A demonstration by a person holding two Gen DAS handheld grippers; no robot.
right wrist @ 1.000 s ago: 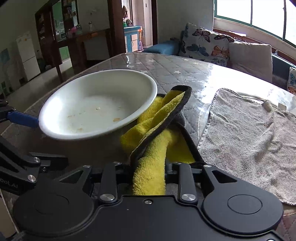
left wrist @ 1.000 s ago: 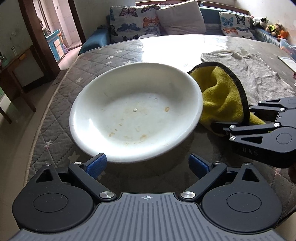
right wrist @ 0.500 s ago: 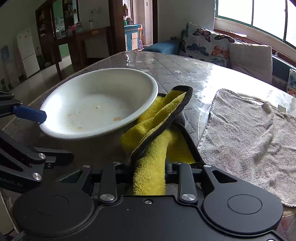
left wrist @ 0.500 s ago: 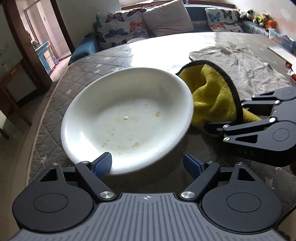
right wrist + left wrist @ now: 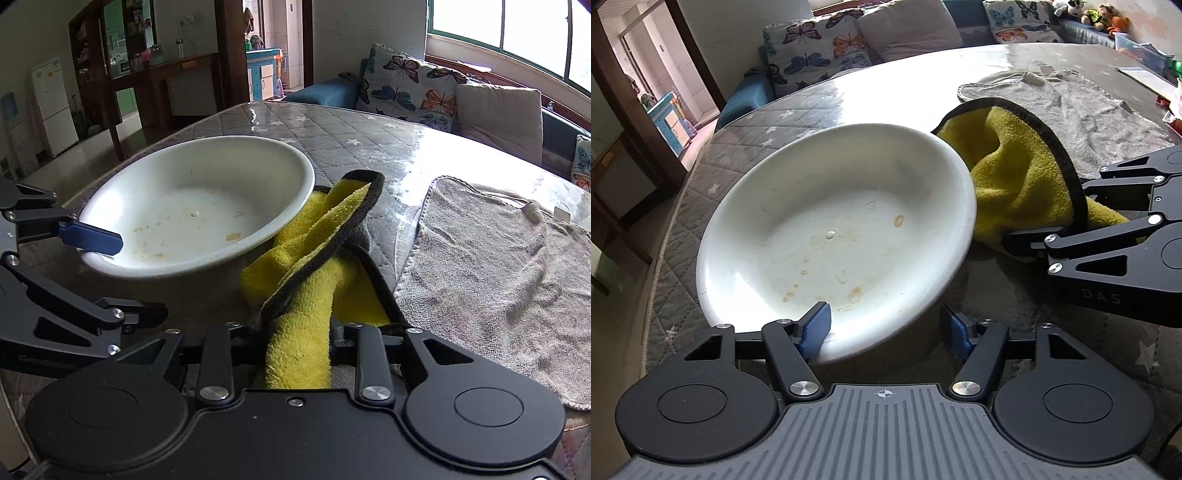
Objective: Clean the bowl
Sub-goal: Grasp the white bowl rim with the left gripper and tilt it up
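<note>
Left gripper (image 5: 886,325): jaws just closing, straddling stained white ceramic bowl (image 5: 834,236) rim at 6 o'clock; no clamp yet
Right gripper (image 5: 295,332): clamped on yellow black-edged cloth (image 5: 314,266), at bowl's 3 o'clock

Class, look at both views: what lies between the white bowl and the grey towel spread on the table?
The yellow cloth, bunched against the bowl and clamped in the right gripper, lies before the grey towel. The right wrist view shows it best.

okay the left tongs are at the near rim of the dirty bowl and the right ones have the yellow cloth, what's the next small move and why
Probably finish closing the left tongs on the white bowl. They have just been closing, and the near rim sits between the blue pads, one over the inside, the other still clear. The right tongs are shut on the yellow cloth beside the bowl, and brown stains remain inside, so steadying comes before wiping.
</note>
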